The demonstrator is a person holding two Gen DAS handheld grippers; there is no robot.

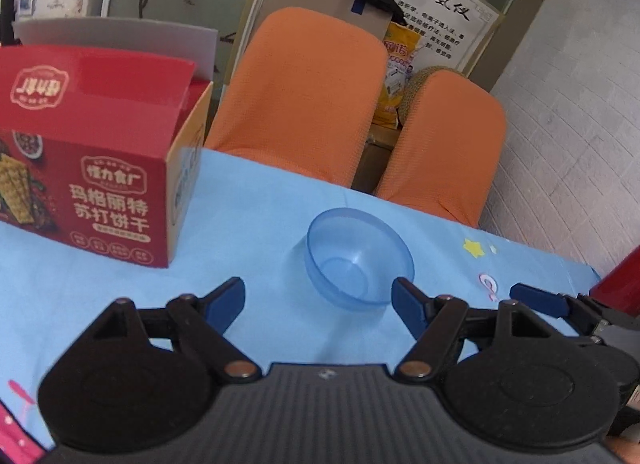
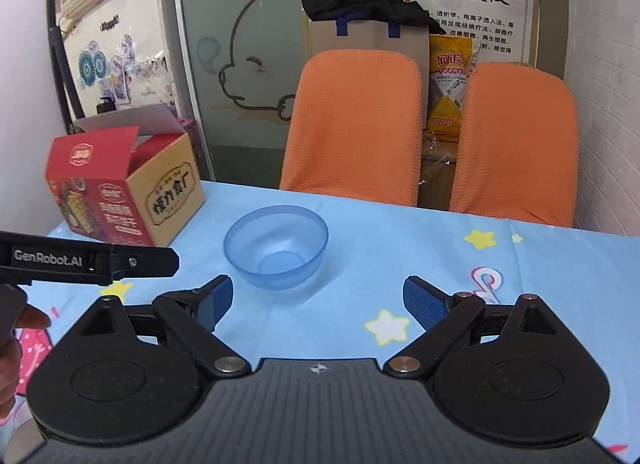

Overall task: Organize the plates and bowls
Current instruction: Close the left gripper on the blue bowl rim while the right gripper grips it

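From my left gripper (image 1: 320, 302), wide open and empty, one blue bowl (image 1: 359, 258) sits right of one red box (image 1: 92, 167), and from my right gripper (image 2: 318, 302), open and empty too, that box reads "GenRobot.AI"-free while the other tool (image 2: 88, 260) left of the bowl says "GenRobot.AI".

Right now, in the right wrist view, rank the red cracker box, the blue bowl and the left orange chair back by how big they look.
1. Left orange chair back
2. Red cracker box
3. Blue bowl
The chair stands farther back, so its true lead is probably greater.
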